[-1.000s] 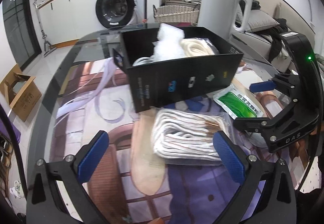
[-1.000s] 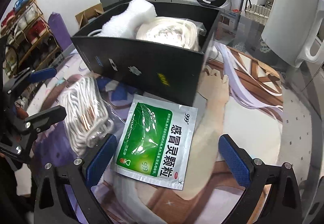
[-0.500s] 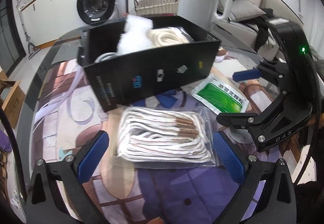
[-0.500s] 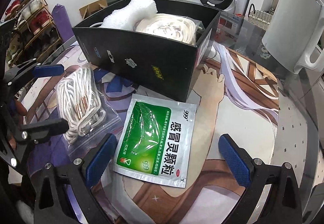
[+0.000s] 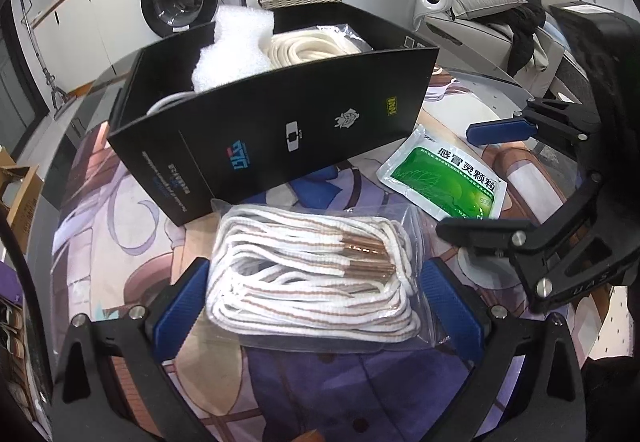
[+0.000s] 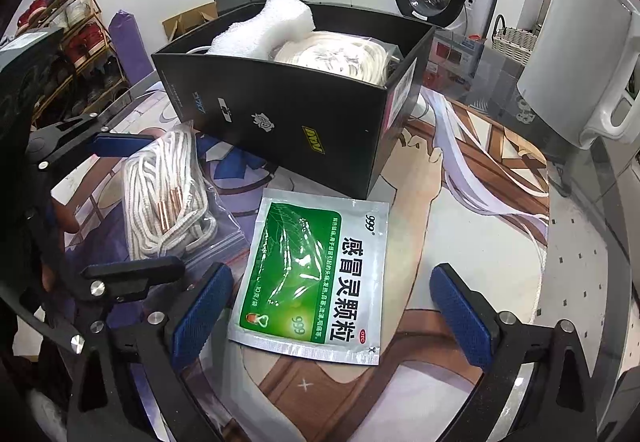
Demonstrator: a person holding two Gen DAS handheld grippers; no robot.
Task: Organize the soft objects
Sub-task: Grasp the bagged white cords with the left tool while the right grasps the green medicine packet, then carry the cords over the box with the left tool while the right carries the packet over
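Seen from the left wrist, the left gripper (image 5: 316, 302) is hovering with jaws spread wide on either side of a clear bag of white laces (image 5: 316, 282), which is lying on the printed table mat (image 5: 132, 270) just before the black box (image 5: 272, 130) holding white foam (image 5: 236, 46) and coiled rope (image 5: 308, 46). From the right wrist, the right gripper (image 6: 332, 316) is standing equally wide, not gripping, over the green medicine sachet (image 6: 316, 278) lying flat beside that box (image 6: 288, 122), the laces (image 6: 164, 194) to its left.

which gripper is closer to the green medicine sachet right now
Right. The right gripper is open with the green sachet lying between its fingers. The left gripper is open around the bagged white laces, beside the sachet.
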